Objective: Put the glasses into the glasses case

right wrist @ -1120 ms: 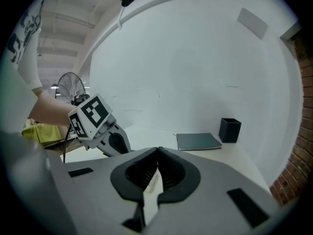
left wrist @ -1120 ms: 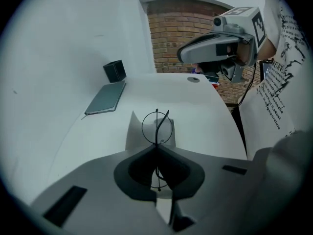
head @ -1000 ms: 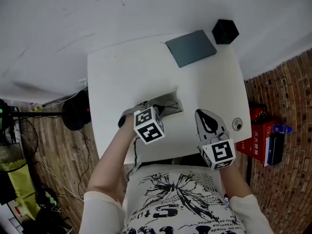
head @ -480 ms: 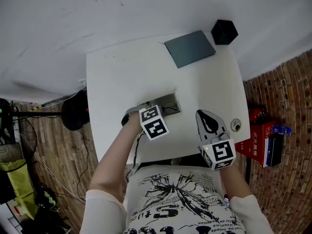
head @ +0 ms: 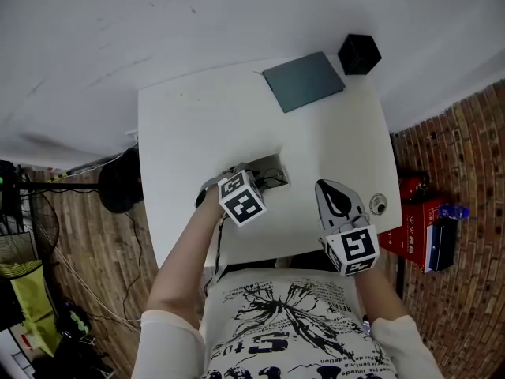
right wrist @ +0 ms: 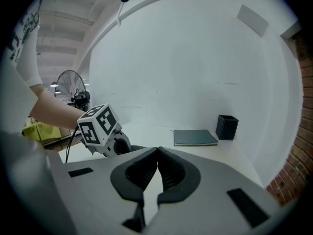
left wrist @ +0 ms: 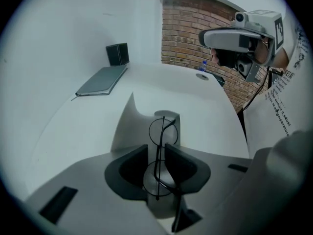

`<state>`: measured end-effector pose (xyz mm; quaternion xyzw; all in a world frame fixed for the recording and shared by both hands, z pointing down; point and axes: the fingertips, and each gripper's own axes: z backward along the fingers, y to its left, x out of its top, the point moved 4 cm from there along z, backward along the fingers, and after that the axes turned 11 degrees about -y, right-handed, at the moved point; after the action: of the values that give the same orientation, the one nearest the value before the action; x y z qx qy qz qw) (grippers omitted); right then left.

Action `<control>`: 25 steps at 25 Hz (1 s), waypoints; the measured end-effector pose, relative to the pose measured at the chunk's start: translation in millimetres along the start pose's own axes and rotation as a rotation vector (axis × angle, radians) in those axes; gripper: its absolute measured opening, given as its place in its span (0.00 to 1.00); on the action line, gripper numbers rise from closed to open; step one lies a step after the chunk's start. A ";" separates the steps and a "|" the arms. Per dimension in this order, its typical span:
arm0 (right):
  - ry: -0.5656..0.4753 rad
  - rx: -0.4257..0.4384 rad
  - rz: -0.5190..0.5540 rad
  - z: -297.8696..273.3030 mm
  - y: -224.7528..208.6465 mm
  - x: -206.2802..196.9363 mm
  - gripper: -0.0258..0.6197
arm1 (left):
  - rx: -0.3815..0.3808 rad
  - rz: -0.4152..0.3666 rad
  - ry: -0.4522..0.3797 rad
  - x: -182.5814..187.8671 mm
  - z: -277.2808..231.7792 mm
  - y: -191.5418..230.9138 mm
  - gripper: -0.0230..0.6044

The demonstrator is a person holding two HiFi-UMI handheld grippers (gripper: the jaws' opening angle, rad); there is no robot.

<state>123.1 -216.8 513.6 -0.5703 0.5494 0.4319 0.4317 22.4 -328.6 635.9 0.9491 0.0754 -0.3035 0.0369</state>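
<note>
On the white table (head: pixel 197 125) the open case (head: pixel 268 168) lies near the person's edge, its lid (left wrist: pixel 131 124) raised on the far left side, and the step in hand looks like letting go of the glasses (left wrist: pixel 164 131) into its trough. To do it well, I judge the jaws should spread evenly so that neither pad drags the thin wire frame sideways. The gripper should then lift straight up along its own line, clear of both the lid and the upper lens. The glasses stand on edge, folded. One round lens sits above the jaw tips and the other low between them, over the grey trough of the case. Whether they already rest on its bottom I cannot tell. A tilt as they drop could leave a temple over the rim, so a slow lift seems wise. The left gripper (left wrist: pixel 156 151) points steeply down into the case and its jaws are opening. They stand fairly wide, with the frame between them and a gap on each side, so the pads do not press it. The right gripper (right wrist: pixel 157 153) hangs over the table's near right part, well apart from the case, with its jaws together and nothing in them.
</note>
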 end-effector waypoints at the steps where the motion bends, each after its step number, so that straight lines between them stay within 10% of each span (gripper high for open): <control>1: -0.001 0.002 0.002 -0.2 -0.3 0.8 0.06 | 0.012 0.001 -0.012 1.2 2.3 0.9 0.24; 25: -0.193 0.129 0.113 -9.3 31.8 93.8 0.06 | 0.554 0.186 -0.705 61.5 229.4 -3.2 0.10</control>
<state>93.6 -250.3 424.7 -0.4651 0.5634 0.4722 0.4932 -59.6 -344.6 413.6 0.7647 -0.1112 -0.6120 -0.1680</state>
